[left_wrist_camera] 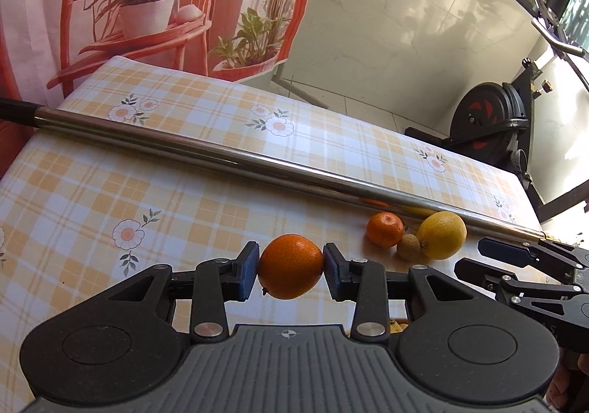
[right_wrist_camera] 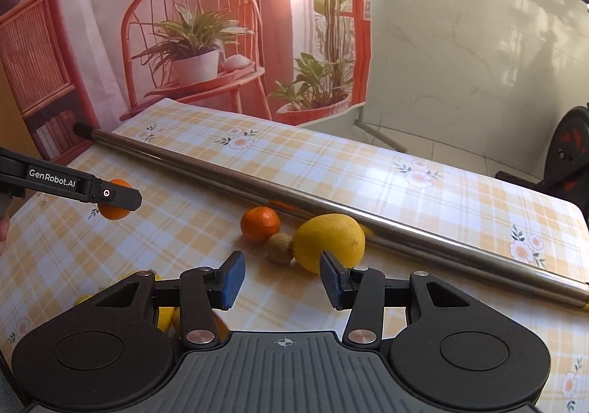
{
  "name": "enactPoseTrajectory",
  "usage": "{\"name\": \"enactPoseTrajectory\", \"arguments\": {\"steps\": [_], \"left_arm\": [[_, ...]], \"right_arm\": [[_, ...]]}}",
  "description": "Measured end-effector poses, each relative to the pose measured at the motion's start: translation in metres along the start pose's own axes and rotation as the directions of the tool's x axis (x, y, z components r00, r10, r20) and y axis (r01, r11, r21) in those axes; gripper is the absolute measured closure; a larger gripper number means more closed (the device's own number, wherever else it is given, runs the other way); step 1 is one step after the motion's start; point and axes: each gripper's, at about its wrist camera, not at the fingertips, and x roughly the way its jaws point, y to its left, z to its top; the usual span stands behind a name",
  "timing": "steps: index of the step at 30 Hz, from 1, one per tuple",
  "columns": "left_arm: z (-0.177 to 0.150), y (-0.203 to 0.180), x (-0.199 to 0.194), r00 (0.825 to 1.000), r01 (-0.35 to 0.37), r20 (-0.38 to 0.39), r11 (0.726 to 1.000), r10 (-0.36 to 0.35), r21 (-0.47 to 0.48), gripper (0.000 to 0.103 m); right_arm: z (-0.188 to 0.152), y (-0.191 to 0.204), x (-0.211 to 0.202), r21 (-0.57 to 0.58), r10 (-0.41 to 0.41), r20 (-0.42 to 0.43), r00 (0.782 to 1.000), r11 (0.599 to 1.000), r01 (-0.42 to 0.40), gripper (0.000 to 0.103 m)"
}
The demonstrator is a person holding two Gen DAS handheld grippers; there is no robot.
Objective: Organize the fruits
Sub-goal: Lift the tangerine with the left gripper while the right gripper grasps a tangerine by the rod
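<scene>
My left gripper [left_wrist_camera: 291, 267] is clamped on an orange [left_wrist_camera: 291, 267], held above the tablecloth [left_wrist_camera: 110, 184]. My right gripper [right_wrist_camera: 282, 275] has jaws apart, nothing between them. Just beyond it: lemon [right_wrist_camera: 329, 243], touching a small brown fruit [right_wrist_camera: 280, 247], then a mandarin [right_wrist_camera: 260, 224]. Behind them, a metal pole [right_wrist_camera: 257, 179] lies across the table

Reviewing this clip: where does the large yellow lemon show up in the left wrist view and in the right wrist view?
Left wrist view: the lemon sits right of centre, past the left gripper, which is shut on an orange.
Right wrist view: centre, just beyond the open right gripper, partly behind its right finger.
Shared landmark: the metal pole lying across the tablecloth directly behind the lemon in both.
</scene>
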Motion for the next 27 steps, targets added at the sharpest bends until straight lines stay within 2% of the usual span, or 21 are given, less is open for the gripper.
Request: {"name": "enactPoseTrajectory", "arguments": {"steps": [5, 9, 17, 27], "left_arm": [[-0.008, 0.019, -0.009, 0.999, -0.03, 0.035, 0.999, 0.031, -0.02, 0.063], [-0.015, 0.02, -0.015, 0.995, -0.051, 0.082, 0.998, 0.049, 0.027, 0.063], [-0.027, 0.019, -0.023, 0.993, -0.025, 0.119, 0.996, 0.014, 0.086, 0.063], [-0.035, 0.021, -0.022, 0.992, 0.019, 0.122, 0.996, -0.029, 0.082, 0.063]], "right_arm": [[0.021, 0.014, 0.029, -0.062, 0.019, -0.014, 1.0, 0.998, -0.02, 0.061], [0.032, 0.022, 0.06, -0.124, -0.013, -0.05, 0.999, 0.992, 0.006, 0.061], [0.034, 0.039, 0.1, -0.263, -0.053, -0.153, 0.987, 0.965, 0.011, 0.062], [0.035, 0.049, 0.126, -0.317, -0.086, -0.212, 0.973, 0.948, 0.015, 0.064]]}}
